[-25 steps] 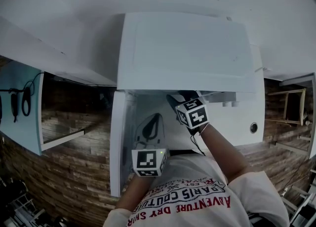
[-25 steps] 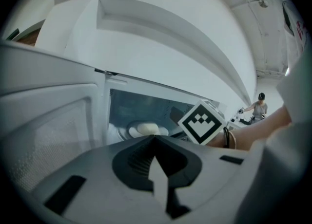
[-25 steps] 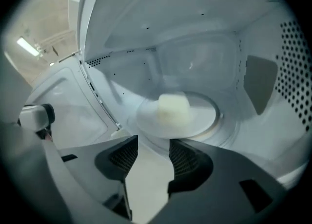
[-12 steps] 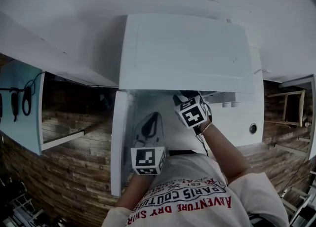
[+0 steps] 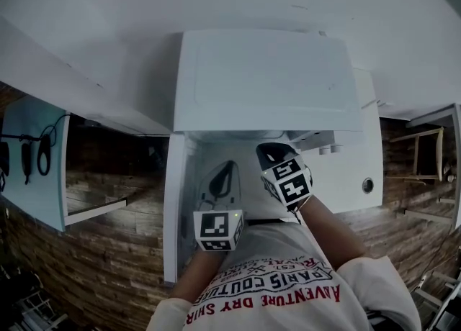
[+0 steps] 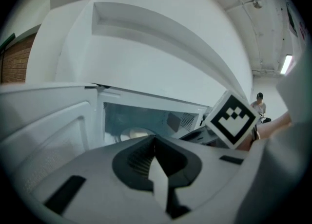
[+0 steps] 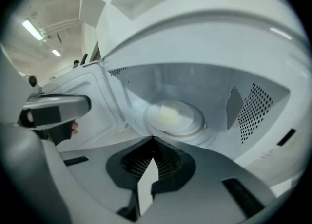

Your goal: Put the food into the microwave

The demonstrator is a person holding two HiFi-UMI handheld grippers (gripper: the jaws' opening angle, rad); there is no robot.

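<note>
The white microwave (image 5: 266, 78) stands open, its door (image 5: 173, 207) swung out to the left. Inside, a pale lump of food (image 7: 169, 112) lies on a white plate (image 7: 181, 121) on the turntable; the plate's edge (image 6: 134, 133) also shows in the left gripper view. My right gripper (image 7: 153, 140) is shut with nothing between its fingers and hangs just outside the cavity mouth, pointing down at the plate; its marker cube (image 5: 288, 182) is in the head view. My left gripper (image 6: 155, 138) is shut and empty, beside the open door (image 6: 48, 135), left of the right one.
A white cabinet or shelf front (image 6: 161, 28) overhangs the microwave. The cavity's right wall has a perforated vent (image 7: 256, 108). A wall panel with hanging cables (image 5: 32, 157) is at far left, with a wood-patterned floor (image 5: 108, 272) below.
My right gripper has drawn back out of the microwave mouth toward the person. The left gripper has stayed about where it was.
</note>
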